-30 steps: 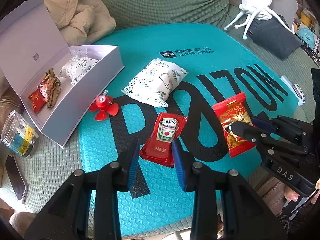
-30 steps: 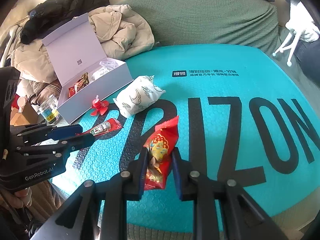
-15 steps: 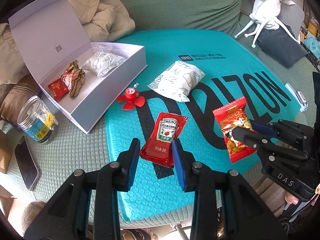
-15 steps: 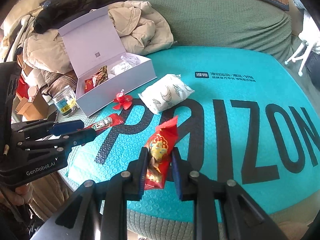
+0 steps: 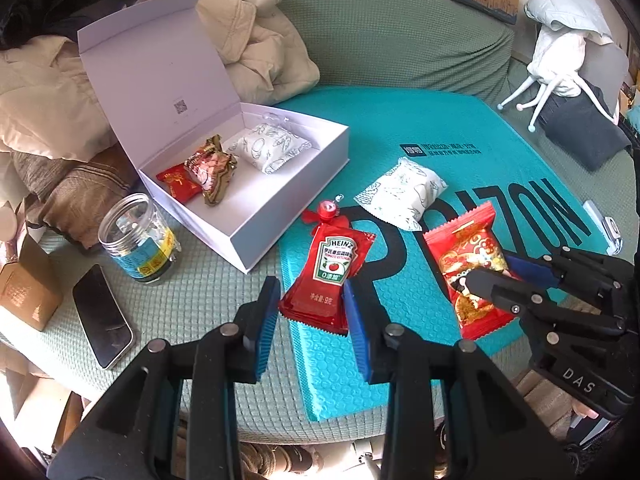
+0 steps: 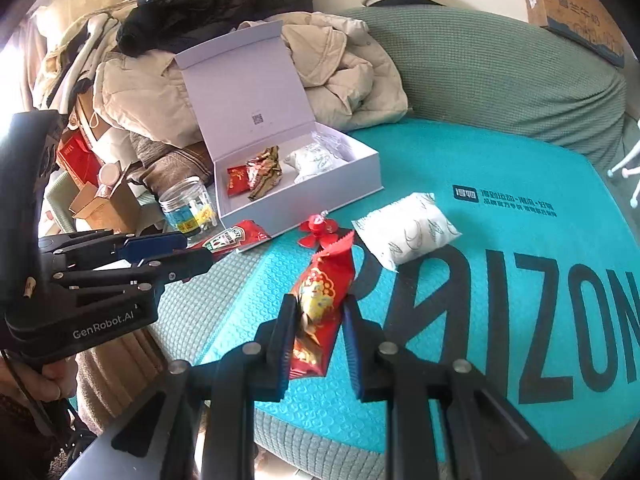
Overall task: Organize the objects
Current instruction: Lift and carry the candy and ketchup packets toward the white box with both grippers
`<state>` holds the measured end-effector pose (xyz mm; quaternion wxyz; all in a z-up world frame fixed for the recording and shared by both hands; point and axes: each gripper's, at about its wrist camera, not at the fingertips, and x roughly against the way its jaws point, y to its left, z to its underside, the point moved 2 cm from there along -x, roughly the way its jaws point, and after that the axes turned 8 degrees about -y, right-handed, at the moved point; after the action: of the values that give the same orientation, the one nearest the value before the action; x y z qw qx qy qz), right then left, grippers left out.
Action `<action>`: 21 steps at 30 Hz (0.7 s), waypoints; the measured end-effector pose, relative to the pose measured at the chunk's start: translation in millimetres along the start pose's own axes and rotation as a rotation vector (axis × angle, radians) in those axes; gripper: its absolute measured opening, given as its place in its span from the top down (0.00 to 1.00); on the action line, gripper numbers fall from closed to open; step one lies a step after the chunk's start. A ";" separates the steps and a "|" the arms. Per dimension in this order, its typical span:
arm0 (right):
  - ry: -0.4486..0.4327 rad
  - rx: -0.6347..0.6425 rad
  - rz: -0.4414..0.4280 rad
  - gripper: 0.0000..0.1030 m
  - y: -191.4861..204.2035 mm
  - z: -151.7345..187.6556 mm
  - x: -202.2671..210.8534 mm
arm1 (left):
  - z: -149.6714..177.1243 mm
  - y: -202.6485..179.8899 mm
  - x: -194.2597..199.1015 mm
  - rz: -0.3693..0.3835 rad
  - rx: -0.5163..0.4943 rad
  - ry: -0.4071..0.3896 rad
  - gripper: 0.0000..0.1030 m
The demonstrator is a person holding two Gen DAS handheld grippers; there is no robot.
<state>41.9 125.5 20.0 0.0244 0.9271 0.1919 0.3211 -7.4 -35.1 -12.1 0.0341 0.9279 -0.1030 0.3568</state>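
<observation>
My left gripper (image 5: 312,300) is shut on a red Heinz ketchup packet (image 5: 332,276), held above the teal mat's left edge. To its right, my right gripper (image 5: 488,274) is shut on a red snack packet (image 5: 468,256). In the right wrist view the snack packet (image 6: 324,280) stands between the right gripper (image 6: 318,312) pads, and the left gripper (image 6: 196,250) carries the ketchup packet (image 6: 236,236) at the left. The open white box (image 5: 280,216) ahead holds a small red packet, a gold-wrapped snack and a white patterned pouch. A second white pouch (image 5: 404,194) and a red toy fan (image 6: 316,232) lie on the mat.
A teal bubble mat (image 5: 440,128) covers a green sofa cushion. A clear jar (image 5: 136,240), a phone (image 5: 102,316) and a small cardboard box (image 5: 20,288) sit left of the white box. Piled clothes (image 5: 256,44) lie behind it. A person's hand grips the left gripper's handle.
Both grippers have risen and moved left toward the white box, each carrying its packet. The box, jar and phone have come further into view.
</observation>
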 end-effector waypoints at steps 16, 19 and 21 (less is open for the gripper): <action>-0.036 0.083 -0.087 0.80 65.0 -55.4 35.4 | -19.8 32.7 61.1 -0.024 0.058 -0.062 0.70; -0.054 0.091 -0.100 0.80 75.2 -63.3 39.9 | -21.7 38.9 67.7 -0.026 0.068 -0.060 0.69; -0.061 0.089 -0.116 0.80 80.7 -66.6 40.8 | -22.2 42.7 70.0 -0.030 0.072 -0.061 0.70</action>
<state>58.4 60.8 110.2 0.0077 0.9238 0.2587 0.2820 19.6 -85.4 50.8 0.0029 0.9403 -0.0771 0.3315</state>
